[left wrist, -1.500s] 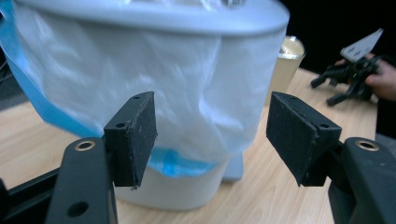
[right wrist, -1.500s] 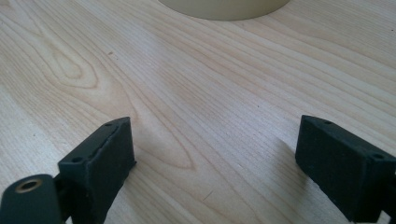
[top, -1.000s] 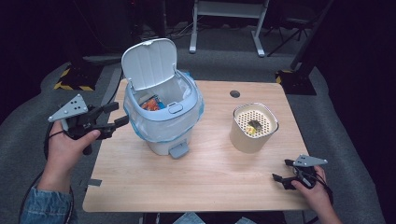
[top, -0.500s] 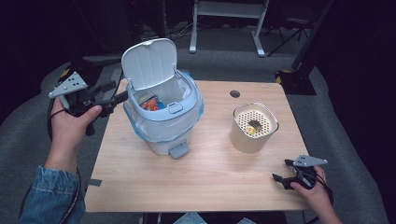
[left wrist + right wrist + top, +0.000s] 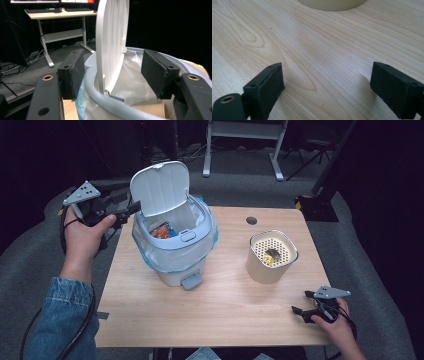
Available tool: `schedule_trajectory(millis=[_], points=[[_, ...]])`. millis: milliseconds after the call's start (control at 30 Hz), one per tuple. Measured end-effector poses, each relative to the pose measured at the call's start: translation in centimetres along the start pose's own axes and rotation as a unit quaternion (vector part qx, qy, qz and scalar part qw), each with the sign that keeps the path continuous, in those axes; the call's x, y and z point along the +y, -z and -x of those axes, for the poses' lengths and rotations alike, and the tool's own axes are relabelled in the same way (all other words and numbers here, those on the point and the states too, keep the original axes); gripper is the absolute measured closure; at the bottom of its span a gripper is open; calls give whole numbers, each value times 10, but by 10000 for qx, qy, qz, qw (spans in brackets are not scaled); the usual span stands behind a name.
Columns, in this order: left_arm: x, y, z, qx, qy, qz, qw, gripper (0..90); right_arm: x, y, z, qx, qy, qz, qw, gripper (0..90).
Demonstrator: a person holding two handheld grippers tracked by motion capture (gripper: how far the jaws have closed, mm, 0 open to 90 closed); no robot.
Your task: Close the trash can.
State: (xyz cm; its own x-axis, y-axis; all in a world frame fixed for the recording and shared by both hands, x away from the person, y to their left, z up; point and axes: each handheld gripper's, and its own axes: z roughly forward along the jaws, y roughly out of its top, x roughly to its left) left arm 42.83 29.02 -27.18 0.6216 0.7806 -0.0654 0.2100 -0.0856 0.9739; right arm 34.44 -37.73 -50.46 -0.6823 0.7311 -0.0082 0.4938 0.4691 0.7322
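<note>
A white pedal bin (image 5: 172,262) with a blue liner stands at the table's left, and its lid (image 5: 161,187) is raised upright. Orange scraps (image 5: 161,231) lie inside it. My left gripper (image 5: 131,209) is held in the air at the lid's left edge, open. In the left gripper view the lid (image 5: 111,42) stands edge-on between the two pads (image 5: 76,72), touching neither, with the bin's grey rim (image 5: 100,96) below. My right gripper (image 5: 303,306) rests open on the table's front right corner. Nothing lies between its jaws (image 5: 327,82).
A beige round container (image 5: 262,270) with a perforated insert holds a small yellow and dark bit; its base (image 5: 332,3) lies just ahead of the right gripper. The bin's pedal (image 5: 191,281) faces the front. A cable hole (image 5: 251,220) marks the table's far side.
The left hand has risen and moved away from the person, bringing its open jaws up beside the lid's left edge. The right hand has kept still.
</note>
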Motion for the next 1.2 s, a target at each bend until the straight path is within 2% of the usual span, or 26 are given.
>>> schedule_trajectory(millis=[167,333,400,600,733,867,1067,1133,1200], points=[[5,-13,-1,-21,-12,-82,10000,366,0,0,0,1,0,-2,10000,116],[9,-18,6,-226,-34,-15,9997,383,0,0,0,2,0,-1,10000,116],[10,-17,7,-203,-146,-79,9997,375,0,0,0,-2,1,-3,10000,116],[10,-13,10,-354,-188,-79,9992,391,0,0,0,1,-1,0,10000,116],[11,-9,23,-373,-420,-255,9981,375,0,0,0,-2,0,-3,10000,116],[9,-7,30,-449,-487,-304,9973,368,0,0,0,-3,1,-3,10000,116],[7,-1,45,-654,-478,-343,9961,343,0,0,0,2,-2,-2,10000,116],[7,1,52,-877,-359,-264,9952,351,0,0,0,-3,0,-6,10000,116],[7,1,54,-953,-314,-267,9946,352,0,0,0,-2,0,-3,10000,116]])
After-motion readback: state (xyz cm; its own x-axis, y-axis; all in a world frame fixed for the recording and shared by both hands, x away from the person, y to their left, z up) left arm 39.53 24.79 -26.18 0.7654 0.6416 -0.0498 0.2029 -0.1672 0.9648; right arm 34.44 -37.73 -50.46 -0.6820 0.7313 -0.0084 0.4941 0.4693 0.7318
